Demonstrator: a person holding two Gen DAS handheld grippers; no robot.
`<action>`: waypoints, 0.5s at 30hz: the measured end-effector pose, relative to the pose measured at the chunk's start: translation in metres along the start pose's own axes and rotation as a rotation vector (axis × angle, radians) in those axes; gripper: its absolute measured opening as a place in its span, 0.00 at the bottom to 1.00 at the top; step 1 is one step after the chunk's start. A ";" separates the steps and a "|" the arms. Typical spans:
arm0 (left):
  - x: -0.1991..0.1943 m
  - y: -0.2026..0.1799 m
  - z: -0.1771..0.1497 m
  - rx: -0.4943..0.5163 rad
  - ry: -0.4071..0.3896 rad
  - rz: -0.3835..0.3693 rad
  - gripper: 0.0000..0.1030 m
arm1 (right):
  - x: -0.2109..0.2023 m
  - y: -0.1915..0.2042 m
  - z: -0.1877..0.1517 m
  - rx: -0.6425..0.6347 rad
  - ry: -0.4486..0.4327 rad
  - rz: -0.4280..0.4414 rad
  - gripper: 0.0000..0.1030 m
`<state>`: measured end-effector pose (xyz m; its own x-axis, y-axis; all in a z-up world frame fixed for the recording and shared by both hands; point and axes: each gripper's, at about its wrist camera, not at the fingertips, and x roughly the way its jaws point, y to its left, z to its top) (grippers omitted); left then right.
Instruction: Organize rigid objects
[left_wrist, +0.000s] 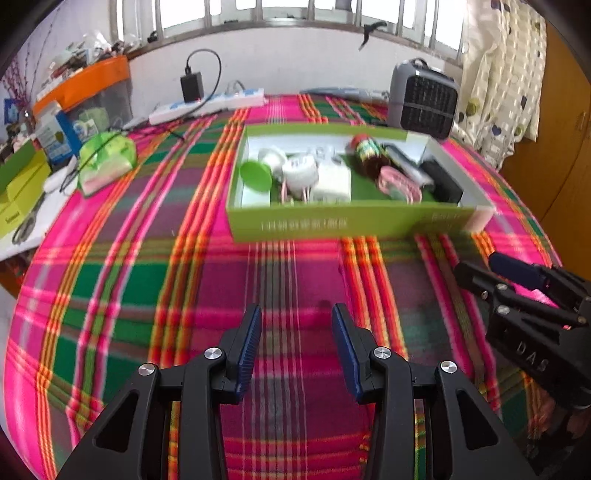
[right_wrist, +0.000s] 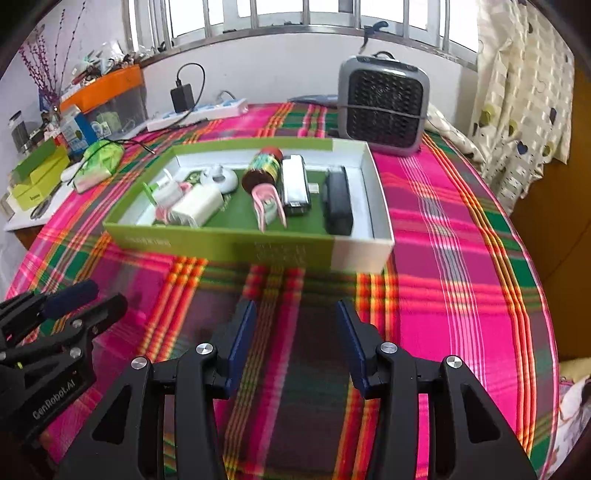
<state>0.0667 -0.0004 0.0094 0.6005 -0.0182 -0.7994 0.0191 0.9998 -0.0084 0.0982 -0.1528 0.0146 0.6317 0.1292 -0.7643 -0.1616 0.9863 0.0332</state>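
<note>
A shallow green and white box (left_wrist: 347, 223) (right_wrist: 236, 245) lies on the plaid cloth. Inside lie a brown jar with a red cap (left_wrist: 367, 155) (right_wrist: 263, 168), a white adapter (left_wrist: 332, 183) (right_wrist: 197, 206), a pink clip (left_wrist: 397, 182) (right_wrist: 267, 206), a black case (left_wrist: 441, 181) (right_wrist: 337, 205), a silver device (right_wrist: 295, 184), a round white item (left_wrist: 300, 171) (right_wrist: 220, 178) and a green lid (left_wrist: 256, 175). My left gripper (left_wrist: 296, 332) is open and empty, above the cloth in front of the box. My right gripper (right_wrist: 296, 325) is open and empty, also in front of the box. Each gripper shows in the other's view (left_wrist: 491, 269) (right_wrist: 88, 299).
A grey fan heater (left_wrist: 424, 99) (right_wrist: 384, 105) stands behind the box. A white power strip (left_wrist: 207, 103) (right_wrist: 197, 110) with a black charger lies at the back. A green packet (left_wrist: 107, 162) (right_wrist: 99, 162), boxes and an orange-lidded bin (left_wrist: 88, 92) crowd the left side. A curtain (right_wrist: 524, 103) hangs right.
</note>
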 end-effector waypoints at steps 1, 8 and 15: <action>-0.001 0.000 -0.001 0.001 -0.009 0.005 0.38 | 0.001 -0.001 -0.002 0.004 0.007 -0.005 0.45; -0.002 -0.002 -0.004 -0.011 -0.007 0.035 0.38 | -0.002 -0.004 -0.015 0.013 0.029 -0.020 0.46; -0.002 -0.006 -0.005 -0.036 -0.029 0.064 0.39 | -0.004 -0.007 -0.018 0.014 0.025 -0.032 0.46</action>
<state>0.0616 -0.0065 0.0081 0.6222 0.0461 -0.7815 -0.0484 0.9986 0.0204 0.0833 -0.1624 0.0062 0.6169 0.0952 -0.7813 -0.1306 0.9913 0.0176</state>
